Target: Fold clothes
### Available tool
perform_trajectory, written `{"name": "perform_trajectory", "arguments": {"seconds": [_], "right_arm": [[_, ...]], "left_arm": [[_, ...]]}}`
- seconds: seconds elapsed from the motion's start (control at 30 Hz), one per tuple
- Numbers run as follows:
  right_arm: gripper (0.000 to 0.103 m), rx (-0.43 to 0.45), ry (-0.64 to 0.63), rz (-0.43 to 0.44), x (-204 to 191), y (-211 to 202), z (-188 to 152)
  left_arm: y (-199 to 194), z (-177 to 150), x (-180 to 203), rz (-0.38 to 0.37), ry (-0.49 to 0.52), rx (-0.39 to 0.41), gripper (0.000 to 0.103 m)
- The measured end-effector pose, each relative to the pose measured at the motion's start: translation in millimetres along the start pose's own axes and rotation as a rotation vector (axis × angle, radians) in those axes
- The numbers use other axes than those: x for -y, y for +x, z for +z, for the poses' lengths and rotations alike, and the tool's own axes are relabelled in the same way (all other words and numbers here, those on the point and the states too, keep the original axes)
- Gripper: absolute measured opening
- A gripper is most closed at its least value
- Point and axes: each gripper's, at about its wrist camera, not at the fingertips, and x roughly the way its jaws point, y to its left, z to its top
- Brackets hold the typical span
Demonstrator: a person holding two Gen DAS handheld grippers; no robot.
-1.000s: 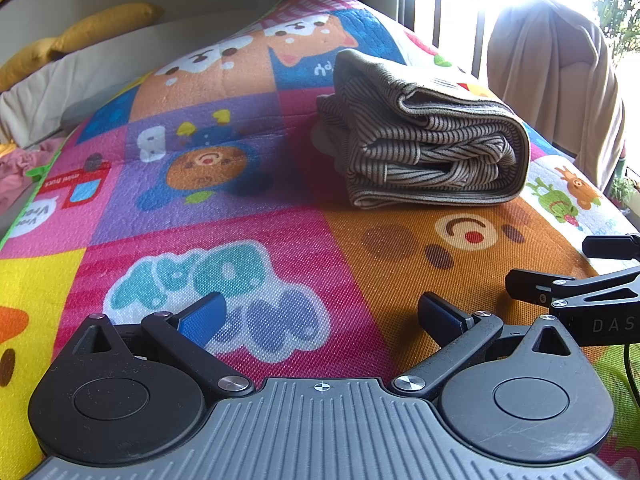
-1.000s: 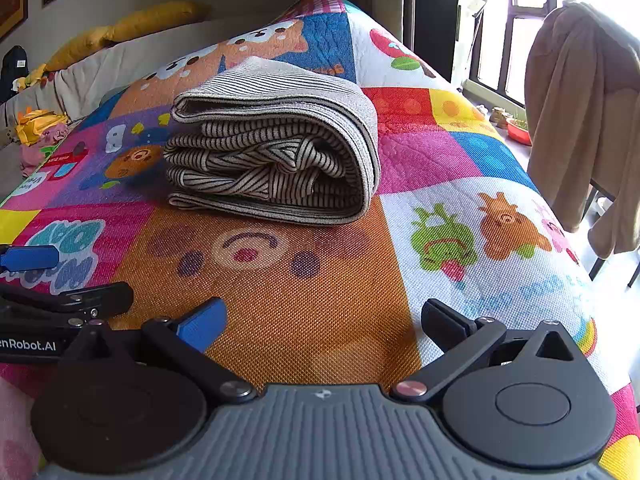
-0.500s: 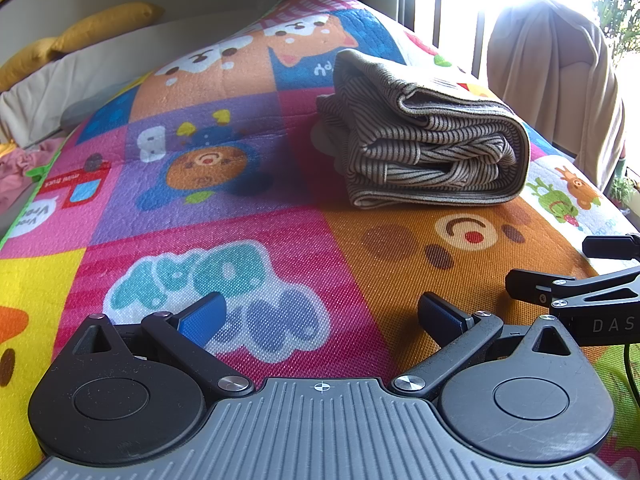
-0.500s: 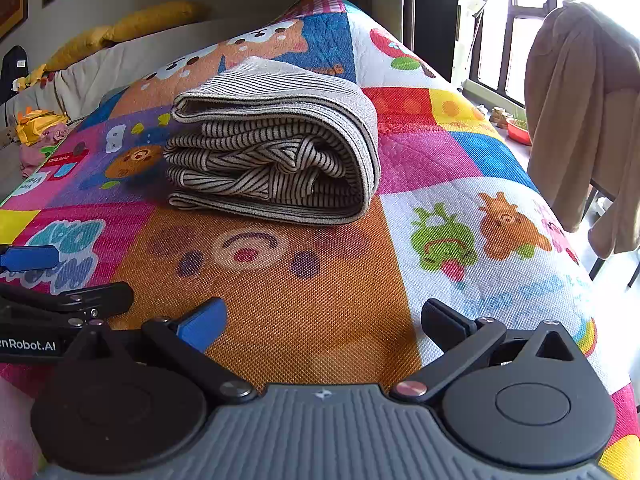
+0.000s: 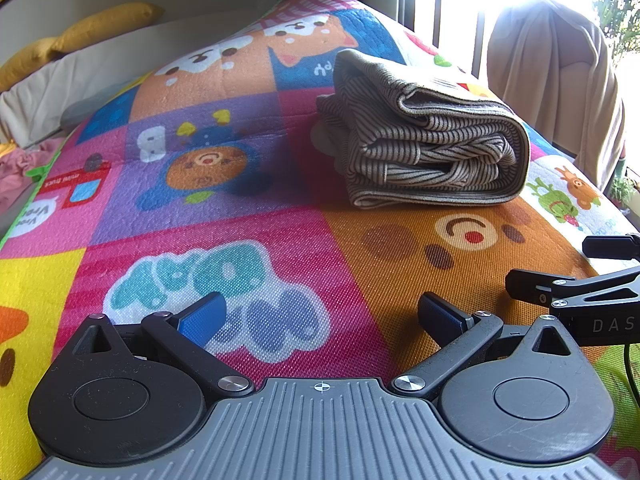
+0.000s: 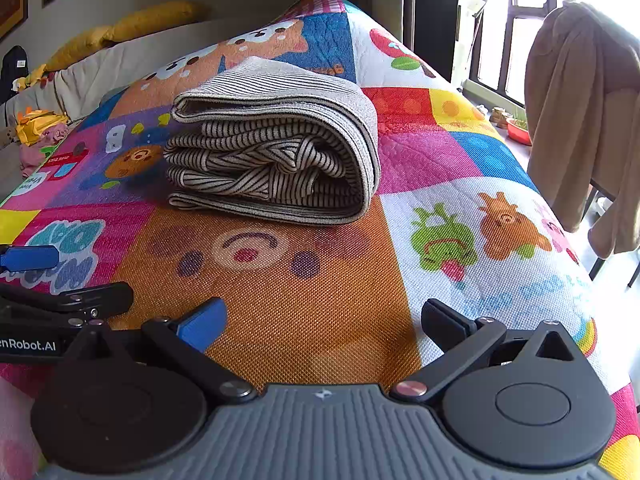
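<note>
One folded striped garment (image 6: 276,148) sits at the centre of the frame, on one cartoon-print play mat (image 6: 320,280). Two claws show: the right claw (image 6: 320,320) at the bottom of its own view, and the left claw (image 5: 320,316) likewise in its own. Two yellow cushions (image 6: 120,36) lie at upper left. One beige cloth (image 6: 580,112) hangs over one chair at the right edge.

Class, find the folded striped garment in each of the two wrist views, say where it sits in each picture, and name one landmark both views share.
Left wrist view: folded striped garment, upper right of centre, on the mat.
Right wrist view: the garment, upper left of centre.
Shared landmark: the orange bear-face panel directly in front of it.
</note>
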Motion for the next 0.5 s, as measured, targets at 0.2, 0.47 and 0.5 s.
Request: {"name": "perform_trajectory", "arguments": {"seconds": [0.2, 0.47, 0.5], "right_arm": [[0.103, 0.0, 0.0, 0.0, -0.2, -0.1, -0.1], [0.103, 0.0, 0.0, 0.0, -0.1, -0.3, -0.1], [0.103, 0.0, 0.0, 0.0, -0.1, -0.3, -0.1]], "left_arm": [[0.0, -0.2, -0.8, 0.0, 0.0, 0.0, 0.103], [-0.3, 0.0, -0.2, 0.0, 0.0, 0.0, 0.103], [-0.3, 0.0, -0.2, 0.0, 0.0, 0.0, 0.103]]}}
